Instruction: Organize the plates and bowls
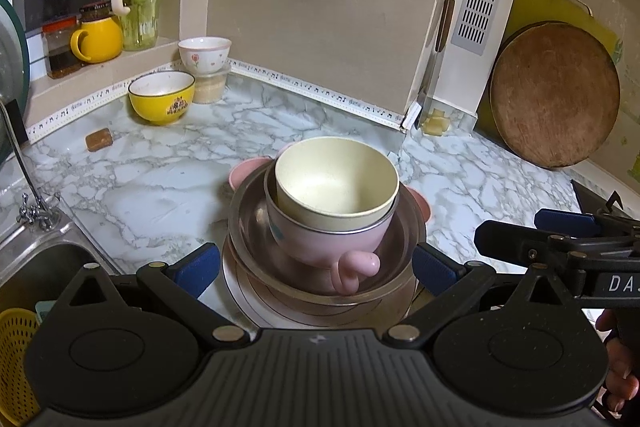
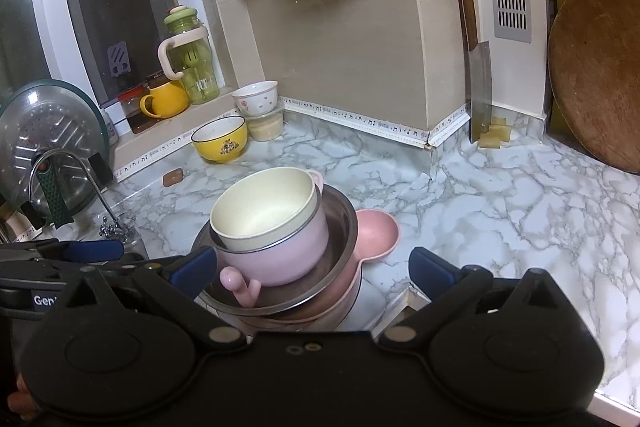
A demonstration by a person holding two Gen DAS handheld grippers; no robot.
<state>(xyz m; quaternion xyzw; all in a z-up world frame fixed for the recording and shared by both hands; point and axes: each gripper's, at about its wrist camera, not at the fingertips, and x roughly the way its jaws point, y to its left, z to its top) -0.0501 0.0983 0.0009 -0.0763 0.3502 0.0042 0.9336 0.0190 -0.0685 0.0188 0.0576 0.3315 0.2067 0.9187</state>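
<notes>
currently the stack sits near the front edge of the marble counter (image 1: 132,187): cream bowl (image 1: 336,179) nested in a pink handled cup (image 1: 320,243), inside a steel bowl (image 1: 244,227), over a pink eared plate (image 2: 378,233). left gripper (image 1: 316,269) gapes wide around the stack, gripping nothing; right gripper (image 2: 314,267) likewise spread, empty. judging by this, squeeze low on the steel rim, level, slowly, since the cup sits tilted and could tip.
</notes>
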